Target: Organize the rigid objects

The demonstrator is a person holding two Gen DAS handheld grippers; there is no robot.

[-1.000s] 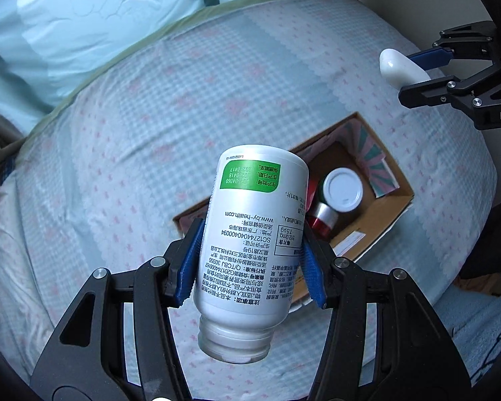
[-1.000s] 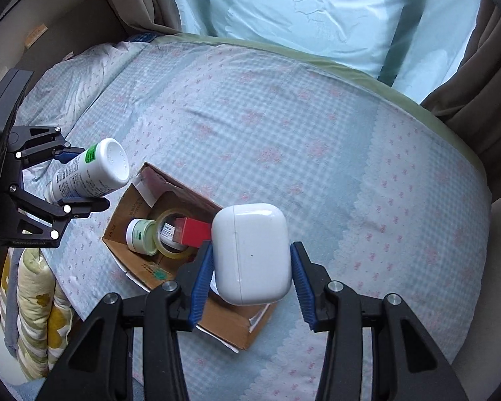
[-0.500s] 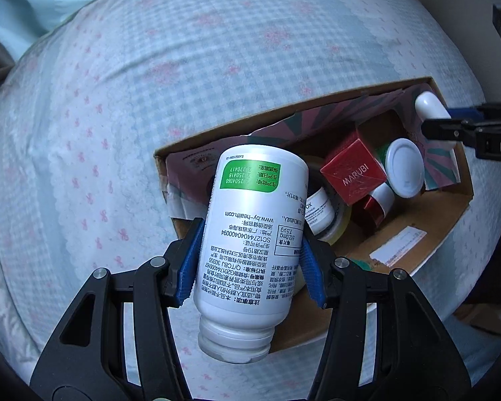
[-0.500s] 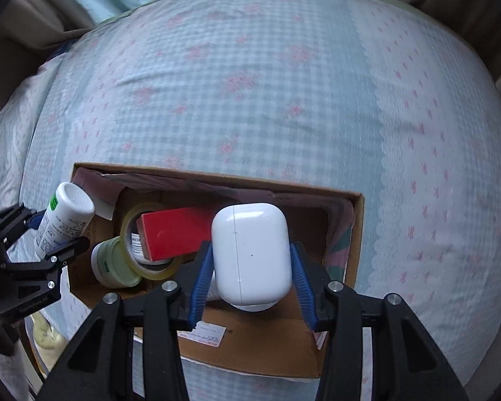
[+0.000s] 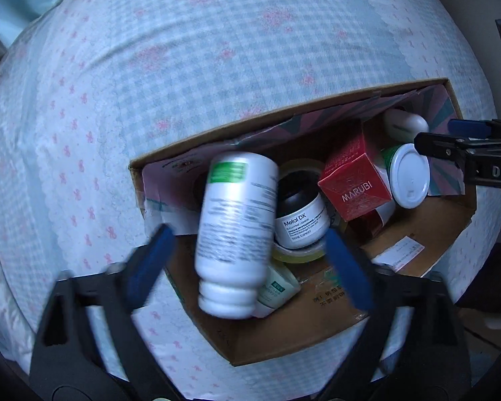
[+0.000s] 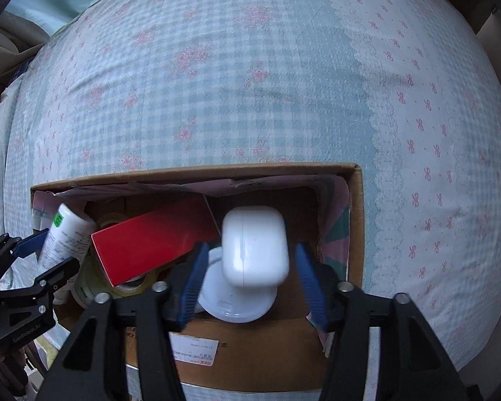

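Observation:
A white bottle with a green label (image 5: pixel 237 234) hangs blurred and loose between the spread blue pads of my left gripper (image 5: pixel 247 237), whose jaws are opening above the cardboard box (image 5: pixel 284 334). No pad touches the bottle. Over the box's right end, my right gripper (image 6: pixel 250 260) is opening too, and a white earbud case (image 6: pixel 254 244) sits free between its pads, just above a white-lidded jar (image 6: pixel 237 304). The left gripper (image 6: pixel 46 250) and the bottle (image 6: pixel 66 234) also show in the right wrist view.
The box stands on a bed with a blue checked sheet (image 6: pixel 217 83). Inside lie a red MARUBI carton (image 5: pixel 354 183), a Metal DX jar (image 5: pixel 300 220) in a tape roll (image 5: pixel 297 254), and a small green-label jar (image 5: pixel 277 290). A shipping label (image 6: pixel 193 351) marks the near flap.
Both grippers sank to the box and their jaws swung apart. The bottle and the earbud case, gripped before, are now loose between the pads and blurred.

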